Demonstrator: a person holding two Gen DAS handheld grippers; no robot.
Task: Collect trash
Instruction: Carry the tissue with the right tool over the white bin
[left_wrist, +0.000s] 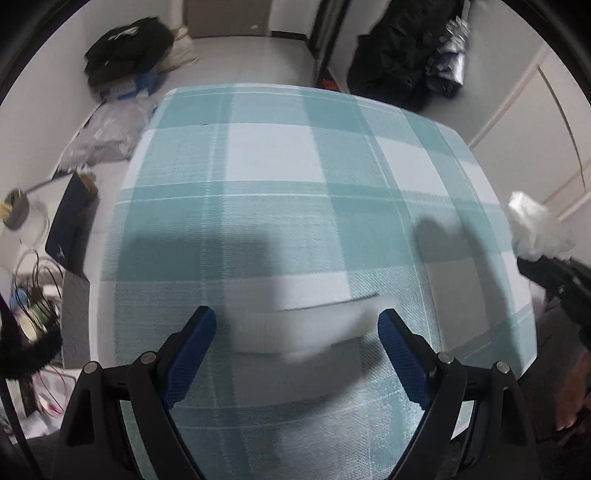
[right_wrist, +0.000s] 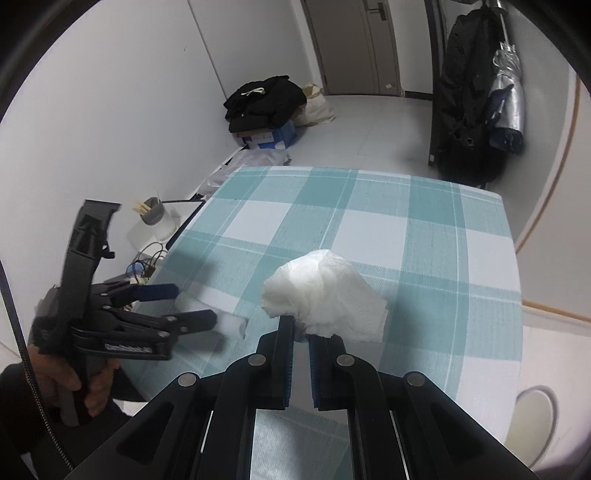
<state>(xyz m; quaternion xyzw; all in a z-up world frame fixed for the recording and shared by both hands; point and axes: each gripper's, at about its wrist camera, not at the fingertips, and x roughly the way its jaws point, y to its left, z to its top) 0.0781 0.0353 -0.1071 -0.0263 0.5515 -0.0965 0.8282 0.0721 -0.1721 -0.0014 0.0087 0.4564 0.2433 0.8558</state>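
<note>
The right gripper holds a crumpled white tissue pinched in its narrow fingers, lifted above the checked table. At its nine o'clock, the left gripper hangs with fingers wide around a white foam block lying on the table, not yet gripping. Next, I judge, those fingers must lower and close on the block.

The right gripper pinches a crumpled white paper tissue above a teal-and-white checked tablecloth. At left, a hand holds the left gripper, its jaws spread around a white foam block.
</note>
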